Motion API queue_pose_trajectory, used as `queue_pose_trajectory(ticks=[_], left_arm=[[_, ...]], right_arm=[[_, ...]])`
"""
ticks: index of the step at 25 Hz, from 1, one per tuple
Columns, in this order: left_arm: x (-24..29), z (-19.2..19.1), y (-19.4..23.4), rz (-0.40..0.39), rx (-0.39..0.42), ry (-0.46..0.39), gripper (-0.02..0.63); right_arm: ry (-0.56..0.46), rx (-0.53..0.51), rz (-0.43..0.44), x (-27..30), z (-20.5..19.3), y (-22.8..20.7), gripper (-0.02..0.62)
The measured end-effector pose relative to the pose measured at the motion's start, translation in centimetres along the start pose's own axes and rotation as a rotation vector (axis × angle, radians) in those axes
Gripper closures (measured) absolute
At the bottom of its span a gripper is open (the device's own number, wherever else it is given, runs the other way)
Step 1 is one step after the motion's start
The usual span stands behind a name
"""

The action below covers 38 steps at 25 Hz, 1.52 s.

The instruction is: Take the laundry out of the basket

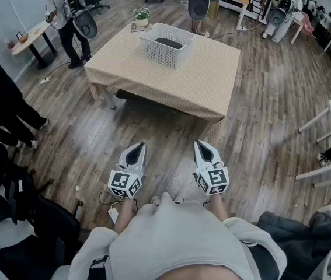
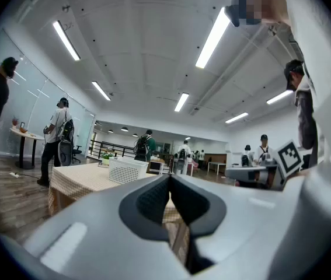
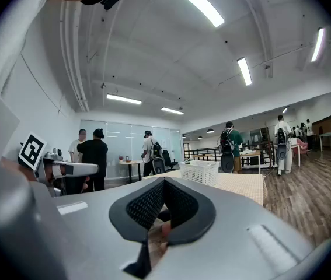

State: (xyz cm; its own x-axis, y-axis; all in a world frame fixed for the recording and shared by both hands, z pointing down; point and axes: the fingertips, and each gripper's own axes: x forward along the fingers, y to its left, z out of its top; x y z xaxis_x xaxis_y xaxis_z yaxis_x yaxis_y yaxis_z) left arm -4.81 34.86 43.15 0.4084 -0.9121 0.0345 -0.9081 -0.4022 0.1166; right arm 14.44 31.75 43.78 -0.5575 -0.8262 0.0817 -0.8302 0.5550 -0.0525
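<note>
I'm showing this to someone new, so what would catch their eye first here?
The white basket with dark laundry inside, on the checked-cloth table ahead, stands out first. Next, the left gripper and right gripper, both shut and empty, held low over the wood floor, short of the table.

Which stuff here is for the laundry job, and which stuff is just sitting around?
For the job:
white basket
dark laundry inside it
left gripper and right gripper, both shut, not yet at the checked table

Just sitting around:
potted plant beside the basket
round side table
black chairs
</note>
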Motion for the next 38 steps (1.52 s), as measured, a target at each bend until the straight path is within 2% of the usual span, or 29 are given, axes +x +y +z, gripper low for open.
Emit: queue_pose_trajectory(ticks=[9,38], left_arm=[[0.4,-0.1,-1.7,-0.018,0.008,0.006,0.595],[1.6,-1.3,-6.5,0.027,0.021,0.028,0.595]], right_arm=[[-0.005,-0.001,0.003,-0.6,0.1,-0.6,0.598],[-0.015,0.052,0.101,-2.9,-1.7,-3.7,0.597]])
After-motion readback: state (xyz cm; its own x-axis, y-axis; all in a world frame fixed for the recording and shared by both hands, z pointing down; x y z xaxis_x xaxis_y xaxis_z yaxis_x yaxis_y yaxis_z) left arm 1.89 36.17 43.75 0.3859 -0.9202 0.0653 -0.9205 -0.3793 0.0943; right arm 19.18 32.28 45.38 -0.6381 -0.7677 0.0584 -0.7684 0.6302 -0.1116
